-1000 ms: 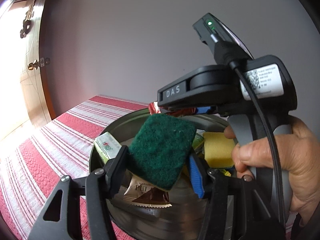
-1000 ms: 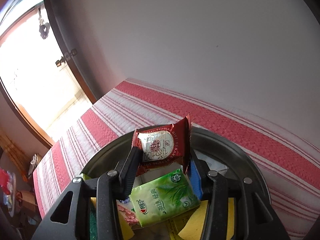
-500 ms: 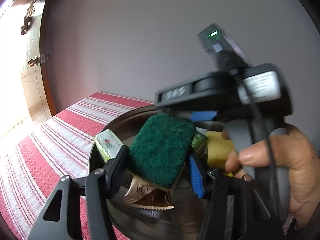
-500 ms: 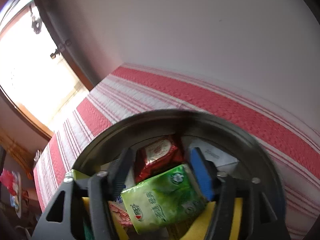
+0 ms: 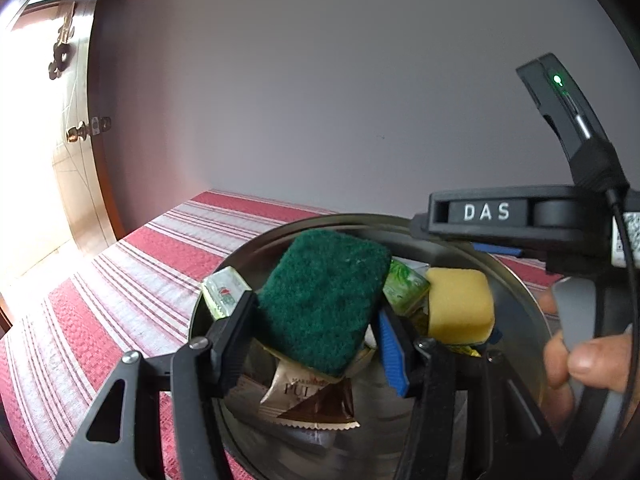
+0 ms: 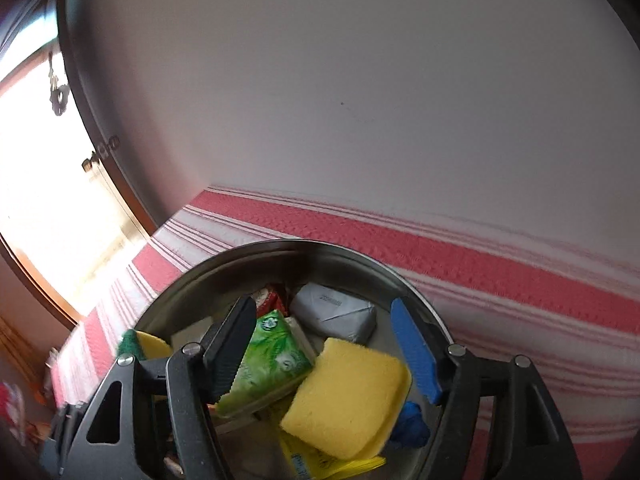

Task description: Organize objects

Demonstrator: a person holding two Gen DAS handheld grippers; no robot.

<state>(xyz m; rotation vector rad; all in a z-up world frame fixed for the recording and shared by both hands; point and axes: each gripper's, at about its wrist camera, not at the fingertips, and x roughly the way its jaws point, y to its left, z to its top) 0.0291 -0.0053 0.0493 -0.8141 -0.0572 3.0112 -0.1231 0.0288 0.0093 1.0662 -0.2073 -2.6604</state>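
My left gripper [image 5: 316, 316] is shut on a dark green scouring sponge [image 5: 324, 300] and holds it tilted over a round metal bowl [image 5: 280, 228]. My right gripper [image 6: 324, 308] hovers over the same bowl [image 6: 360, 256], its jaws opening with nothing pressed between the pads. Down in the bowl, a red packet [image 6: 269, 300] lies free beside a silver packet [image 6: 336, 316]. A green tissue pack [image 6: 268, 364] and a yellow sponge [image 6: 352, 392] lie below the right fingers. In the left wrist view a hand [image 5: 580, 364] holds the right gripper's body [image 5: 500, 216] at the bowl's right side.
The bowl also holds a brown packet [image 5: 308, 396], a yellow packet [image 6: 320, 464] and a blue crumpled piece [image 6: 410, 426]. It stands on a red and white striped cloth [image 5: 120, 280]. A plain wall rises close behind, and a wooden door [image 5: 76, 184] stands at the left.
My right gripper let go of the red packet, which dropped into the bowl, and the gripper swung to the right. The left gripper kept still with the green sponge.
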